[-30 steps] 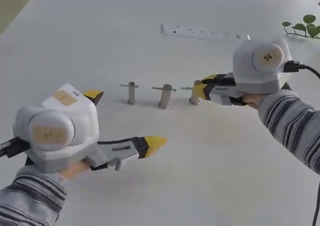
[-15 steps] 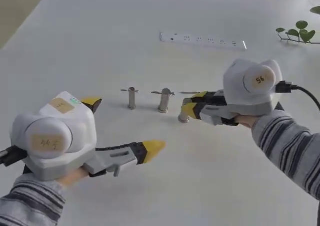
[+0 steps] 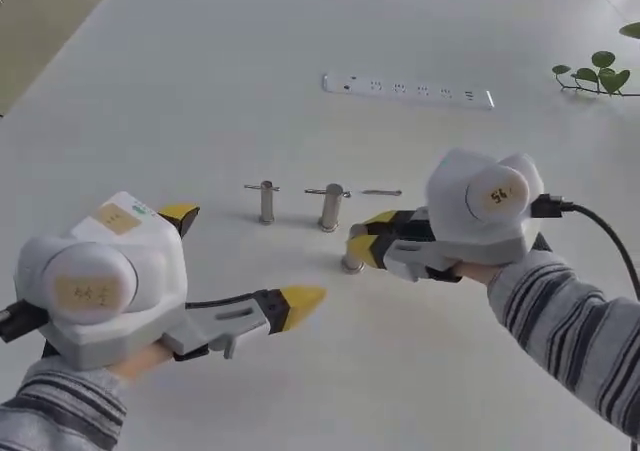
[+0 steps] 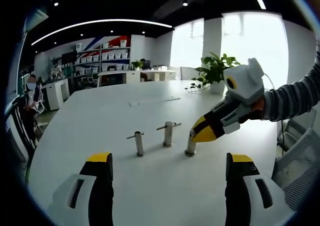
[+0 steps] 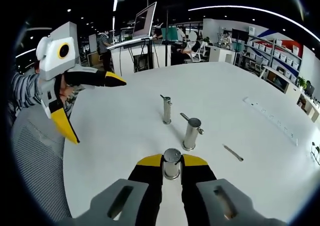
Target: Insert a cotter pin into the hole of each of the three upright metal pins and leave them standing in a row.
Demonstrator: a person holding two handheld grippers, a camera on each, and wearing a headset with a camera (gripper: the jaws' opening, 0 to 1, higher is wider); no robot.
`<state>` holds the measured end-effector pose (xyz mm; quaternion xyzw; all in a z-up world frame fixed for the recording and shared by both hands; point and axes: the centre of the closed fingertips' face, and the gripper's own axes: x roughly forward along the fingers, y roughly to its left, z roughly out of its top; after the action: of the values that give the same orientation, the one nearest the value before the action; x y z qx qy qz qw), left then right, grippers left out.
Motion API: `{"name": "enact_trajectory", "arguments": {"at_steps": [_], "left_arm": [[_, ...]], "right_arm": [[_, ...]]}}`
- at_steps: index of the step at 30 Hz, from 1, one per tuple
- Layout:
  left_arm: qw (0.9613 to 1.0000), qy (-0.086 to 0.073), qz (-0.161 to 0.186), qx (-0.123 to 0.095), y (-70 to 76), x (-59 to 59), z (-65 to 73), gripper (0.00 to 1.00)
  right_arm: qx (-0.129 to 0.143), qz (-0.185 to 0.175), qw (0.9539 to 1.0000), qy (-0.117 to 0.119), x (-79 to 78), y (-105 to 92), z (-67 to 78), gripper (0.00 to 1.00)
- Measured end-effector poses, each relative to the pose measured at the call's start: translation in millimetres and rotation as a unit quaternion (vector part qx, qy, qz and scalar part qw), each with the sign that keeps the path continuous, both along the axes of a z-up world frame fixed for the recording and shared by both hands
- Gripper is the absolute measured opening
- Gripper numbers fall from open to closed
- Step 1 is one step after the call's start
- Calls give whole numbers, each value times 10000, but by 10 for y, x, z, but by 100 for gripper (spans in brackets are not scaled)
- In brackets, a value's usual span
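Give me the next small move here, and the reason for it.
Probably bring the open left claw over to the loose cotter pin and pick it up. The right claw grips the third metal pin, which shows no cotter pin, while the left metal pin and middle metal pin already carry theirs.

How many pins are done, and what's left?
Two done: the left metal pin and the middle metal pin stand with cotter pins through them. In hand: the right gripper clamps the third pin, bare. Left: fit the loose cotter pin lying on the table, then stand it in the row.
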<state>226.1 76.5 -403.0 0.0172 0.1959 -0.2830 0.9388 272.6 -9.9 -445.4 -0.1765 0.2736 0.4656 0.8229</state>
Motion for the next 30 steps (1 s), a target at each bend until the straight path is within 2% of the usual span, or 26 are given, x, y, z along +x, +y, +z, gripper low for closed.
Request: {"name": "enact_trajectory", "arguments": {"at_steps": [9,14,16,19,23,27,30], "left_arm": [[10000,4,34,42,25,5,-13,93],[10000,14,36,54,27,11,-22,93],[10000,9,28,71,29,13,-23,93],[9999,12,20,99,34,14,-26,93],[9999,21,38,103,47,24,-32,93],[9999,6,103,118,80,49,-23,93],[9998,-13,146,133,103,73,-15,93]], "right_arm": [[99,-47,9999,32,-23,5,-15,8],[-140,55,9998,-126,-30,5,-64,9],[-100,29,9998,-166,-25,-1,-51,9],[55,-42,10000,-37,-38,-18,-37,11],[-14,12,10000,50,-63,-94,-46,13],[-50,89,9999,117,-70,-185,9,13],[-73,139,9996,253,-74,-244,40,14]]}}
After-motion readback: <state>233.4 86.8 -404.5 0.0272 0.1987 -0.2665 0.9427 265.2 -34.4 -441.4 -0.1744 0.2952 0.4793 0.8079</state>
